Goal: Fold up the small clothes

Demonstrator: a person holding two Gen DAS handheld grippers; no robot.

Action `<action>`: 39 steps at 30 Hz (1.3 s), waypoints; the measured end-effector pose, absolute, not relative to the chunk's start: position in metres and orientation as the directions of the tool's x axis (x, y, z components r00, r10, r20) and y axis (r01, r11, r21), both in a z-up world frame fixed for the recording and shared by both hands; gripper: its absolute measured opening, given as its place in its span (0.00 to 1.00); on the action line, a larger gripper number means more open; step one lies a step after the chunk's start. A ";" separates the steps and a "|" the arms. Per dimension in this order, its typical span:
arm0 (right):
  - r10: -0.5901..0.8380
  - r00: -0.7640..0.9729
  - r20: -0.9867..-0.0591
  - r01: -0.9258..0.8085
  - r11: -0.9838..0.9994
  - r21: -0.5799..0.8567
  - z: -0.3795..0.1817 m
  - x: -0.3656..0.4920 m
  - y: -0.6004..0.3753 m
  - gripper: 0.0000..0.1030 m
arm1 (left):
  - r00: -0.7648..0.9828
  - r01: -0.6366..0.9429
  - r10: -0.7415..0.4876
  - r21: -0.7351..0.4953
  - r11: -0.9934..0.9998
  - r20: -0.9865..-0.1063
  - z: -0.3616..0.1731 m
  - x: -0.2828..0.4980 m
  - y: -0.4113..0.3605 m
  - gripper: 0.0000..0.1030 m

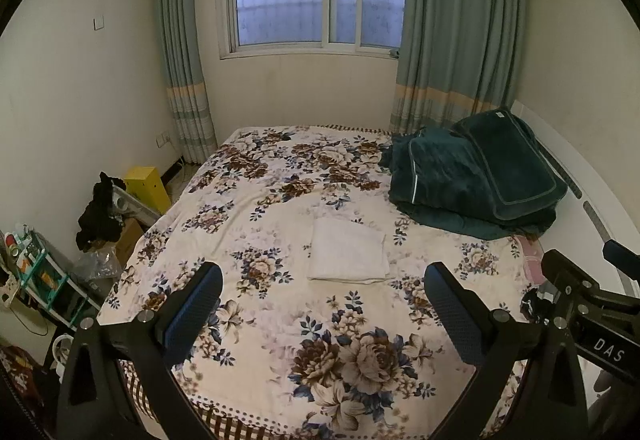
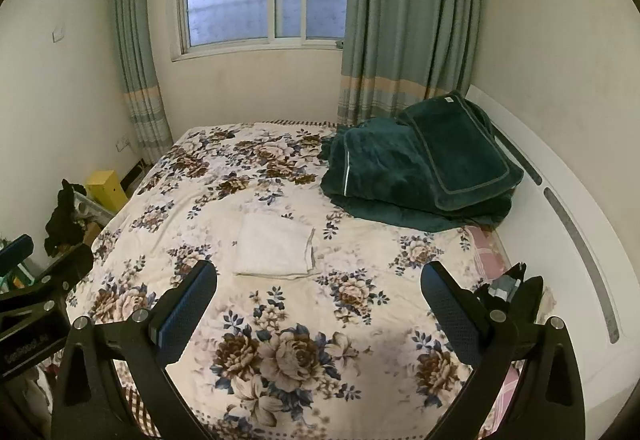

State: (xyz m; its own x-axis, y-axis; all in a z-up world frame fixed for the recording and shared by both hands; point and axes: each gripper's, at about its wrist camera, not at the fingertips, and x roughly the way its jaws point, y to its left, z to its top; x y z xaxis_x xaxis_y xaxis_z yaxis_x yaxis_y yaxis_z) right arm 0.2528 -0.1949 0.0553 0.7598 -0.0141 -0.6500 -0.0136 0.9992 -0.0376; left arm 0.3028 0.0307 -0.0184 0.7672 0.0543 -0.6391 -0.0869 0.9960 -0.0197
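The bed's (image 1: 248, 200) near edge ran off the bottom of both frames. At lower left of the left wrist view, the shelf's (image 1: 44, 280) items were too small to identify. A dark heap (image 1: 100, 216) hid the box (image 1: 130, 236) behind it. The blanket (image 2: 420, 168) covered the bed's upper right corner. At lower right of the right wrist view, the pink cloth (image 2: 486, 252) was partly hidden by a gripper finger (image 2: 452, 308).
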 end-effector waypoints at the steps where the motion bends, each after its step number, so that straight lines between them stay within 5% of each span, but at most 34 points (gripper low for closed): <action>1: -0.014 0.760 -0.650 -0.016 0.999 -0.040 0.055 0.253 -0.195 1.00 | 0.767 -0.087 0.055 -0.018 0.996 -0.639 -0.018 0.303 0.030 1.00; 39: -0.041 0.762 -0.646 0.016 0.999 -0.044 0.054 0.238 -0.194 1.00 | 0.774 -0.084 0.057 -0.013 0.996 -0.631 -0.013 0.303 0.027 1.00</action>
State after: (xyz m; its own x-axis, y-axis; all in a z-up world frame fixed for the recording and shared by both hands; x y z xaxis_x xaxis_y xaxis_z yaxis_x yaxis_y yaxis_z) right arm 0.2385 -0.1942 0.0537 0.7621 -0.0410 -0.6462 0.0163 0.9989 -0.0441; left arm 0.3034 0.0272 -0.0125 0.7738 0.0571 -0.6308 -0.0843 0.9964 -0.0132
